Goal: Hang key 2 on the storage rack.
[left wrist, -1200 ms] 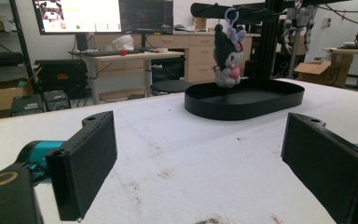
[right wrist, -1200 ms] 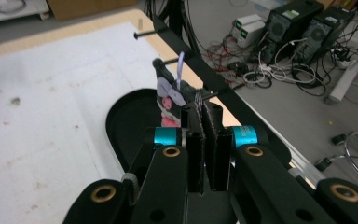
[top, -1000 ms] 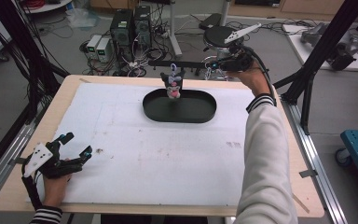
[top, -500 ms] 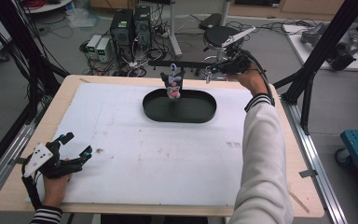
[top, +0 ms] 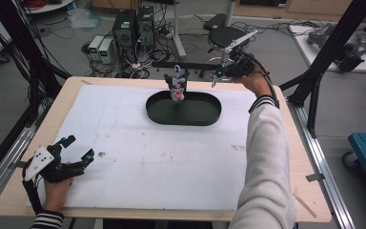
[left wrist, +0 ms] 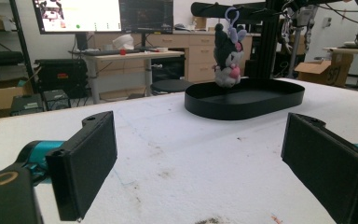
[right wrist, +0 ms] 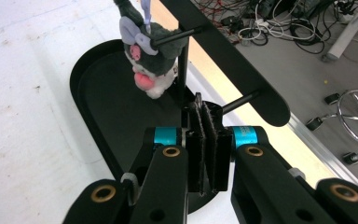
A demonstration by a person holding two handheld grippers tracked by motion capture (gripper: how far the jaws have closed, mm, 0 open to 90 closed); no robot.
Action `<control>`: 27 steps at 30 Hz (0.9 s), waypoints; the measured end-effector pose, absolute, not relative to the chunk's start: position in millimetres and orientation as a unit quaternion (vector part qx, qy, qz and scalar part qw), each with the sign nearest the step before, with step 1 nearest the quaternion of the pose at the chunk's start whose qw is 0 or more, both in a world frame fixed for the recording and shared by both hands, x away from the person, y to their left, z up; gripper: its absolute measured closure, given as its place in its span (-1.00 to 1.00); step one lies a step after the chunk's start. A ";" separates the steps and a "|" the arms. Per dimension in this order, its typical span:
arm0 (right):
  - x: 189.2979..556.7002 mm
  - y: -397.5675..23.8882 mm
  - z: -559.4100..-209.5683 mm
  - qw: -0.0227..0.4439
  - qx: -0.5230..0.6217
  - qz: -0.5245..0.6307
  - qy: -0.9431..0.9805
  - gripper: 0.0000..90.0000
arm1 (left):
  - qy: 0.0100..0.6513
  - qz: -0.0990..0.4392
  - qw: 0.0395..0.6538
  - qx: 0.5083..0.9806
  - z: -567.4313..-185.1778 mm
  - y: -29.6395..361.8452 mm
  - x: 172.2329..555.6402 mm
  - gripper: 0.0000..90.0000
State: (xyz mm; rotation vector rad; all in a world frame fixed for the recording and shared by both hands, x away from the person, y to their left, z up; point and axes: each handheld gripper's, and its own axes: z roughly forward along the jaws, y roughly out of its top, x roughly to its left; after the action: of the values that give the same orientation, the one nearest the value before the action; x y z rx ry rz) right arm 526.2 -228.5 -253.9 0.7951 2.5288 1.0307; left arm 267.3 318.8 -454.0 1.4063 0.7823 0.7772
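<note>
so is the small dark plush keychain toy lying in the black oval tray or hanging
Hanging: the small dark plush keychain toy hangs on a black peg, above the black oval tray.

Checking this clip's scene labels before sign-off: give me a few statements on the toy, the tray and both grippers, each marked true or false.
1. The plush toy hangs by its clip from a peg of the black rack, above the black oval tray. True.
2. The right gripper has its jaws wide open. False: its pads are pressed together, nothing between them.
3. The left gripper is open, low over the white table cover. True.
4. The tray holds several toys. False: no toy lies in it.
</note>
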 end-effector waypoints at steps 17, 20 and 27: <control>531.8 -234.6 -256.3 0.154 0.282 0.363 0.874 0.96 | 0.342 0.339 0.626 0.614 -453.9 318.5 267.8 -0.76; 533.0 -235.2 -256.8 0.154 0.283 0.365 0.873 0.96 | 0.342 0.339 0.626 0.614 -453.9 318.5 267.8 -0.76; 537.6 -234.3 -260.6 0.161 0.288 0.363 0.871 0.96 | 0.343 0.339 0.625 0.615 -453.8 318.6 267.7 -0.76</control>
State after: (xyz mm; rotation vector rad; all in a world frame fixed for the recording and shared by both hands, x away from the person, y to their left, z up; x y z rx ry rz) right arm 537.6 -234.3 -260.6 0.8218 2.4881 1.0370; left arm 267.7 318.6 -453.8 1.4103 0.7864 0.7771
